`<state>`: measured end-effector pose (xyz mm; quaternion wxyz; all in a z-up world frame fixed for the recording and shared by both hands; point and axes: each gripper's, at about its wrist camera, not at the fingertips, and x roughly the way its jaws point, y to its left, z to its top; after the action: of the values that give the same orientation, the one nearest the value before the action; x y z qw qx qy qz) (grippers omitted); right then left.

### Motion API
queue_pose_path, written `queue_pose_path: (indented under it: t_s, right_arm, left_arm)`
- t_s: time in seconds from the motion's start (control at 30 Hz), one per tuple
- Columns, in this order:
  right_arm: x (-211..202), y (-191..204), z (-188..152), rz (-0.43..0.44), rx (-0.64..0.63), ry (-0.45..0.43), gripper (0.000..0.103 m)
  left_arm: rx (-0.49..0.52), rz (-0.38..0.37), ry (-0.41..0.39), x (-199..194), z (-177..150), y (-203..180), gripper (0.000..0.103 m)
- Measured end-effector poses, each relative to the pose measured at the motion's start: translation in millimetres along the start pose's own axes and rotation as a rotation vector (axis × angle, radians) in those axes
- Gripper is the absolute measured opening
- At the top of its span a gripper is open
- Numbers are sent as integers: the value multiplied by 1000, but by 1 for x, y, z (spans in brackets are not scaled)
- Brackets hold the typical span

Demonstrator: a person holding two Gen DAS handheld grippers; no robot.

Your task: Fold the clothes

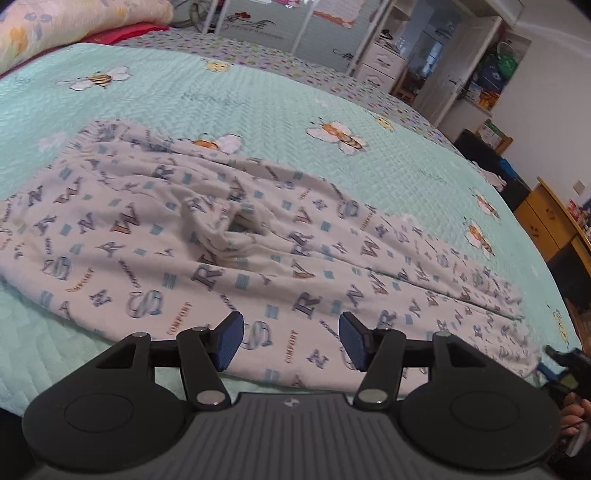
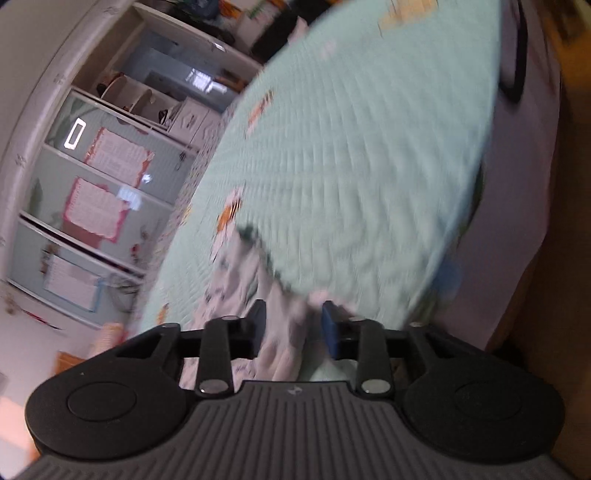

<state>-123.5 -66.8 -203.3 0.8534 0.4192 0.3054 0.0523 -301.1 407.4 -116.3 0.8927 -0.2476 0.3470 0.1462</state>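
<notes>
Two grippers on it: left gripper [image 1: 291, 341] wide open, empty, over printed pants [image 1: 207, 236] on bedspread [image 1: 258, 110]. Right gripper [image 2: 293, 325] part-open, cloth btwn, not pinched — hem could slip, fold skews.

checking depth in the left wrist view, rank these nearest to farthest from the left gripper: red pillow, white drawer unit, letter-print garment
1. letter-print garment, right under the left gripper, its fingers over the near hem.
2. red pillow, far left, at the bed's head.
3. white drawer unit, upper right, past the bed.
</notes>
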Motion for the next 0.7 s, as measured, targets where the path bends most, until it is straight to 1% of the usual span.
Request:
queue_pose_path:
  t_s: [0.03, 0.07, 0.13, 0.2, 0.27, 0.33, 0.5, 0.57, 0.7]
  right_arm:
    - [-7, 6, 4, -10, -27, -37, 36]
    - [-13, 14, 8, -2, -52, -67, 36]
    - [-20, 33, 13, 56, -100, -85, 36]
    - [-22, 56, 11, 133, -153, -67, 36]
    - [-16, 83, -1, 211, -218, -13, 36]
    - [-3, 110, -19, 269, -274, 75, 36]
    - [50, 198, -84, 374, -478, 303, 36]
    - [73, 235, -109, 431, -539, 393, 36]
    - [113, 321, -169, 530, -708, 507, 36]
  left_arm:
    - [-12, 8, -3, -1, 0, 3, 60]
    - [-23, 15, -5, -2, 1, 7, 60]
    - [-45, 29, -10, -6, 0, 13, 60]
    - [-69, 40, -15, -10, -1, 19, 60]
    - [-88, 47, -21, -15, -3, 26, 60]
    - [-100, 36, -34, -20, -8, 33, 60]
    - [-121, -2, -77, -21, -13, 54, 60]
    - [-123, -18, -93, -19, -14, 63, 60]
    - [-120, -29, -160, -10, -17, 77, 60]
